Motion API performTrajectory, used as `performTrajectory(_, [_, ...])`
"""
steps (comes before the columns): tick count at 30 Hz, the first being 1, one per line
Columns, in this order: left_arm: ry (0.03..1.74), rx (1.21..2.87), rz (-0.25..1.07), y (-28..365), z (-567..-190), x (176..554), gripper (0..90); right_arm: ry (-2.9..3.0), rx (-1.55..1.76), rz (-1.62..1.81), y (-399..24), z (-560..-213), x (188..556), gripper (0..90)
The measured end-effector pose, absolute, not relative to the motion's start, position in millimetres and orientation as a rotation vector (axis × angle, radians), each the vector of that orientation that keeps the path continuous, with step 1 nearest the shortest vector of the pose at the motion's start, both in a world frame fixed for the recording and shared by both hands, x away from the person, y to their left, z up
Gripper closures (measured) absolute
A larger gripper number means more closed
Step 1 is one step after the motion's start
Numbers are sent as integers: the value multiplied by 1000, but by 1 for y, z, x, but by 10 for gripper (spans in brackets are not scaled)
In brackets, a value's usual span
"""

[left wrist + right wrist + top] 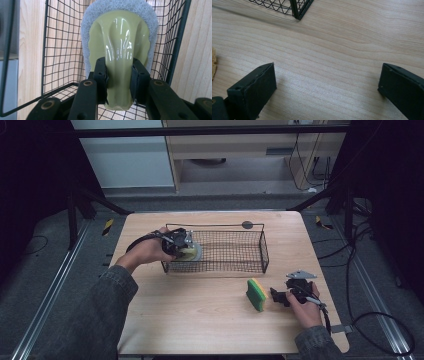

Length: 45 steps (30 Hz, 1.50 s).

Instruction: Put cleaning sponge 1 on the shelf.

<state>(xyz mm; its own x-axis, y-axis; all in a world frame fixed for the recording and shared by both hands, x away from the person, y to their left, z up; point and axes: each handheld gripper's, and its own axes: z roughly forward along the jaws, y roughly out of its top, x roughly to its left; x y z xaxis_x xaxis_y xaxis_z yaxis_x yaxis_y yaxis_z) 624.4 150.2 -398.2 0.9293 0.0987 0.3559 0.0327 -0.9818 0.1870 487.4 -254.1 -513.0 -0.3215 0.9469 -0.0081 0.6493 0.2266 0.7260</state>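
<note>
Over at the left end of the wire basket [260, 251], the left gripper [186, 246] is pinching a scrubber [120, 50] by its glossy olive-green handle — the 2 black jaws are pressing on either side of the handle's neck, and the white fibrous pad is facing down toward the mesh floor. From the left gripper view the scrubber is sitting inside the basket's walls, though whether the pad is already touching the bottom or just hanging above it, I cannot tell.

Down near the table's [200, 320] front right, the right gripper [278, 297] is resting low with its jaws spread wide and nothing between them — bare wood is lying in the gap. A green and yellow sponge [256, 294] is standing on its edge just beside that gripper, outside the basket.

By my reckoning, 1 item is nearly stowed: the scrubber is waiting on a release. The sponge looks to be what is left, with the open gripper already pointing its way; it is yet to be grasped and carried across into the basket.
</note>
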Motion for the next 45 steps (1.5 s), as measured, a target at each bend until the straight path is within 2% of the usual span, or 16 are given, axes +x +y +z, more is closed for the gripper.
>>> performTrajectory(22, [186,2879,483,153,-408,632,696,2054,1466,877,-254,-513,487,16])
performTrajectory(45, [203,2799,479,158,-391,628,690,2054,1467,876,-254,-513,487,16])
